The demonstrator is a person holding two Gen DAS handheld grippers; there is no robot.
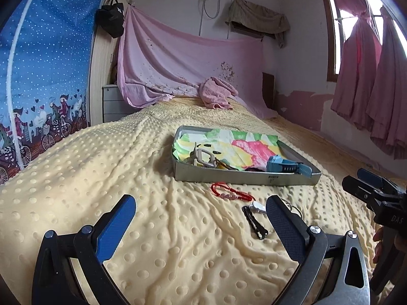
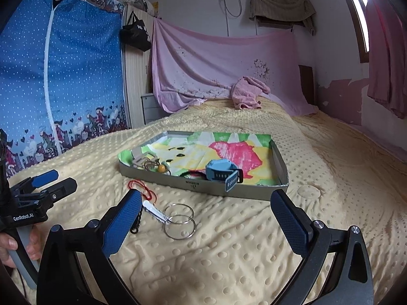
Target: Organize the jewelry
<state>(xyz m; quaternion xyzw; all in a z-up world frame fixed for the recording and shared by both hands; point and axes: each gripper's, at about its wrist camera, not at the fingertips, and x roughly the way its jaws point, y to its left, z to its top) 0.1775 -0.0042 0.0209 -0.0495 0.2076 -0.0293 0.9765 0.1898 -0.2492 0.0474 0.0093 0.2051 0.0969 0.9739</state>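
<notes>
A grey tray lined with bright paper lies on the yellow bed. In it are a blue watch, a beige buckle and a cord with an amber bead. On the blanket in front of it lie a red bead bracelet, a black cord, a white clip and two silver rings. My left gripper and right gripper are both open and empty, above the blanket.
A dimpled yellow blanket covers the bed. A pink towel lies at the far end under a pink sheet on the wall. A blue fabric wardrobe stands left. Pink curtains hang right.
</notes>
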